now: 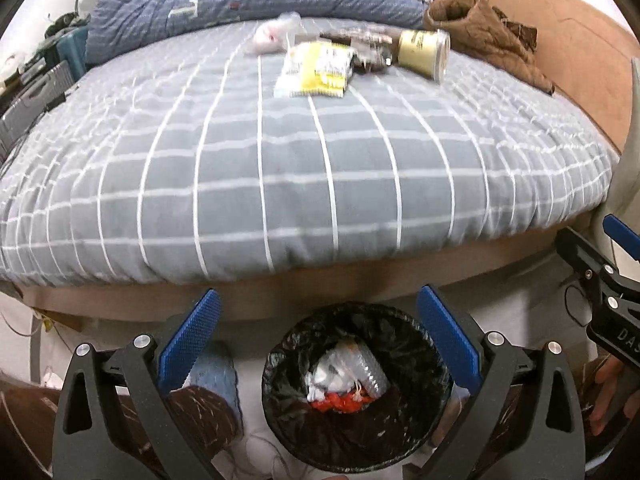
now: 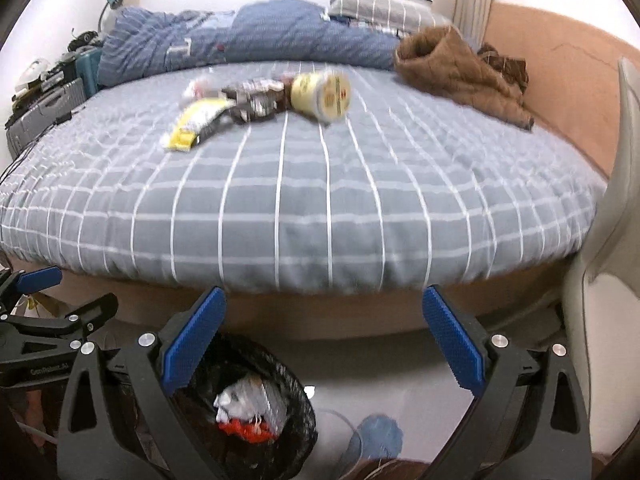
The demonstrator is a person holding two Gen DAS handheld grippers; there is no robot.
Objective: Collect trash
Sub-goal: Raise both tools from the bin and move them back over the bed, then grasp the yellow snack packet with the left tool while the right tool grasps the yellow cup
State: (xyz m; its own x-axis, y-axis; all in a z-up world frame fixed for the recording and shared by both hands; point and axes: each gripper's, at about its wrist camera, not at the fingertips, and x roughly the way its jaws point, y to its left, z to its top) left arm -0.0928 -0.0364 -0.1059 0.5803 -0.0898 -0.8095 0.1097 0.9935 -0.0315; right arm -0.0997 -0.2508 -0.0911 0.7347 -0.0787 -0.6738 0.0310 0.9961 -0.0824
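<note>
1. Grey bedding with a white grid (image 1: 280,168) covers the bed, which fills both views; a rumpled blue quilt (image 1: 240,4) lies along its far edge and a brown quilted garment (image 1: 480,28) sits at the far right corner.
2. Trash lies in a cluster near the far edge of the bed: a yellow-and-white flat wrapper (image 1: 316,70), a cream cylindrical tub with a metal end (image 1: 424,54) on its side to the right, a dark crinkled wrapper (image 1: 368,50) between them, and a blurred clear plastic scrap (image 1: 276,34) to the left.
3. On the floor beside the bed's near edge stands a round bin with a black liner (image 1: 356,392), holding white, clear and red-orange scraps.
4. Left gripper (image 1: 318,344) hovers above the bin, jaws spread wide and empty.
5. Right gripper (image 2: 324,344) is just right of the bin, jaws likewise spread and empty.
</note>
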